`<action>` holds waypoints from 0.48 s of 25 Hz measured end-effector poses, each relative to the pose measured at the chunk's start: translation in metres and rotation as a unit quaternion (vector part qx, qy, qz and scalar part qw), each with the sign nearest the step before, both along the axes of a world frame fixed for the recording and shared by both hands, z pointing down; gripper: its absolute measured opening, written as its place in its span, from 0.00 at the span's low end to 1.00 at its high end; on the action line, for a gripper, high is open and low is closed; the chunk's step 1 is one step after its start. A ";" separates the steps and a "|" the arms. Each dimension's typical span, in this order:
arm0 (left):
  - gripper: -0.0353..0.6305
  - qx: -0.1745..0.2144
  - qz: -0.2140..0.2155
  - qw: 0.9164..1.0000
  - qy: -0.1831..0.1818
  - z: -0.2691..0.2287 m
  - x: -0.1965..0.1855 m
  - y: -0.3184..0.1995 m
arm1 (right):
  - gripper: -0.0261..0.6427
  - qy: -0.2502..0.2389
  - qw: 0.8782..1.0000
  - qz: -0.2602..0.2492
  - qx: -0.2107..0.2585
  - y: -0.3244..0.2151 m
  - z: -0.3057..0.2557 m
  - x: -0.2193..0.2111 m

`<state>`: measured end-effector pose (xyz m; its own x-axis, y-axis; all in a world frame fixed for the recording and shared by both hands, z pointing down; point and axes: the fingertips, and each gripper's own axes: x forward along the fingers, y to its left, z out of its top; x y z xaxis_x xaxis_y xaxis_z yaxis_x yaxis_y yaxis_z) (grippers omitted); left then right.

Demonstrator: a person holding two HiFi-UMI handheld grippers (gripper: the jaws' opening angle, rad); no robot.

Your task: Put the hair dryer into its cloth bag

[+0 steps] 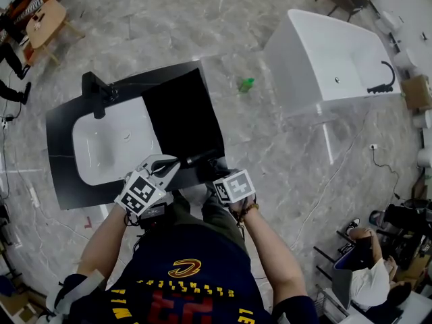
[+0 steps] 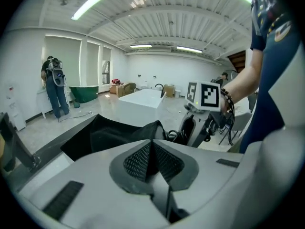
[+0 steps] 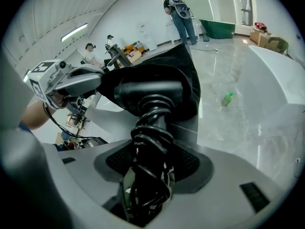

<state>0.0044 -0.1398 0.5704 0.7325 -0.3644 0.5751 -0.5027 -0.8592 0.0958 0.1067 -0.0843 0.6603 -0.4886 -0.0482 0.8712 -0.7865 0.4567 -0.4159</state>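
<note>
Below, in the head view, a black bench point(image 1: 66, 181) with a white basin point(image 1: 108, 147) and a black tap point(image 1: 96, 93) is seen, and the black cloth bag point(image 1: 182, 117) is spread flat on the bench just to the right of the basin. The bag's near edge is met by both tools. The left gripper point(image 2: 152, 147) is shown with its fingers drawn nearly together, and a raised peak of the bag's fabric point(image 2: 151, 128) appears to be pinched at their tips, the dark mouth of the bag lying open beyond it. The right gripper point(image 3: 147, 175) is closed on the hair dryer point(image 3: 147, 92): the handle, wound round with its coiled black cord point(image 3: 150, 137), is clamped between the fingers, while the dryer's body is pointed away from the camera and set against the bag's opening point(image 3: 188, 75). From above, the dryer point(image 1: 202, 159) is seen as a dark shape at the bag's near edge, between the two marker cubes. Well apart on the marble floor point(image 1: 270, 154), a white bathtub point(image 1: 324, 52) and a small green bottle point(image 1: 246, 84) are visible.
</note>
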 end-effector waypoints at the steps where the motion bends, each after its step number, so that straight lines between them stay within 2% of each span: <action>1: 0.08 -0.002 -0.006 1.000 0.013 -0.004 0.001 -0.001 | 0.39 0.003 1.000 0.001 0.001 -0.002 0.003 -0.002; 3: 0.08 -0.003 -0.011 1.000 0.026 -0.008 0.003 -0.003 | 0.39 0.004 1.000 0.005 0.005 -0.007 0.006 -0.010; 12: 0.08 -0.003 -0.002 1.000 0.030 -0.009 0.008 0.001 | 0.39 0.022 0.999 0.027 0.025 -0.049 0.013 -0.034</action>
<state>0.0122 -0.1387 0.5615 0.7639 -0.3644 0.5325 -0.4994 -0.8565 0.1302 0.0727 -0.1332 0.6731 -0.4453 -0.1170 0.8877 -0.8273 0.4330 -0.3580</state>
